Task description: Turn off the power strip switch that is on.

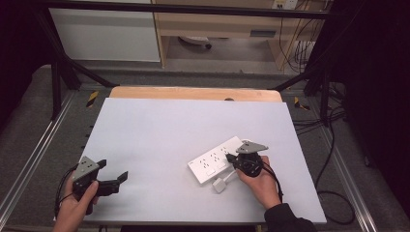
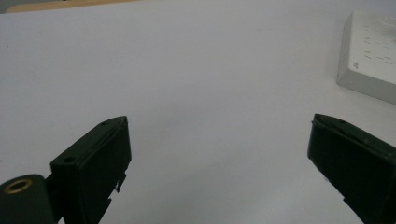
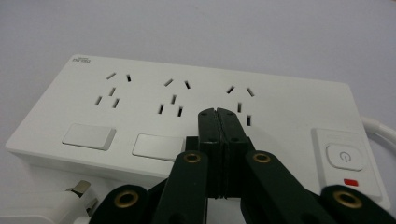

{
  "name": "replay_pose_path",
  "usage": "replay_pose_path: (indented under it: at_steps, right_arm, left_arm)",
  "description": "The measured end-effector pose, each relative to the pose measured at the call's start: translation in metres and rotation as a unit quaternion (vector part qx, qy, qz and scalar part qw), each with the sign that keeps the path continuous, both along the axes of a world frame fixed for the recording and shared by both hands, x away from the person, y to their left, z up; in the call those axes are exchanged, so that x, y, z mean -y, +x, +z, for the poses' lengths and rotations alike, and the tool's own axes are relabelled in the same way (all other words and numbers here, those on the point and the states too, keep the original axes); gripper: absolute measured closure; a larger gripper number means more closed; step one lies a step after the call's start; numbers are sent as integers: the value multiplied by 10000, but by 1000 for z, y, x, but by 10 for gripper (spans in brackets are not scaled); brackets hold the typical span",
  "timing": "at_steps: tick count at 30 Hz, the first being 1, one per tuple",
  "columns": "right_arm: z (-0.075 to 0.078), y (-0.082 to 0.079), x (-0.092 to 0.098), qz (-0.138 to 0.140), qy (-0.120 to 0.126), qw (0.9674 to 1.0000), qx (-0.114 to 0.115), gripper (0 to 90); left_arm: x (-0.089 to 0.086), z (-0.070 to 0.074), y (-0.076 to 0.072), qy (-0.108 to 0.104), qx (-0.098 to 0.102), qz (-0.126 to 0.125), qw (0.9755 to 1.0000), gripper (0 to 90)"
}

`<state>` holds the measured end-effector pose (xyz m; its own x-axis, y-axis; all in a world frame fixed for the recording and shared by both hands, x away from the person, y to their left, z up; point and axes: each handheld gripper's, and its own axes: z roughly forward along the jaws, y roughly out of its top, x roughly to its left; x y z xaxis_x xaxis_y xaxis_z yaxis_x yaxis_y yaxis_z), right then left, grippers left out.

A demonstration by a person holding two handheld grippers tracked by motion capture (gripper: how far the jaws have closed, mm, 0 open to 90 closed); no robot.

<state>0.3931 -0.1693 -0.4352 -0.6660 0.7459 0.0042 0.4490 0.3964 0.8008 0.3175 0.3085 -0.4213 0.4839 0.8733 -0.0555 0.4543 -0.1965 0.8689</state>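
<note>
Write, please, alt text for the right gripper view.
The right gripper, its black jaws shut together, points at a white power strip lying on a pale table. A white plug lies at the lower left, beside the strip.

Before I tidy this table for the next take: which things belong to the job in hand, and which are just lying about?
In the job:
- white power strip
- right gripper, jaws shut over the strip
- white plug beside the strip

Lying about:
- left gripper, open, apart from the strip
- wooden board at the far edge
</note>
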Motion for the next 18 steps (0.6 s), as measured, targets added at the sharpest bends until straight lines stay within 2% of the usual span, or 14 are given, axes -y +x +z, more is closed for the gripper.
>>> replay_pose_path:
  at_steps: [18]
  right_arm:
    - [-3,0,1,-38,14,10000,12,900]
  left_arm:
    - [1,0,0,13,-13,0,10000,61]
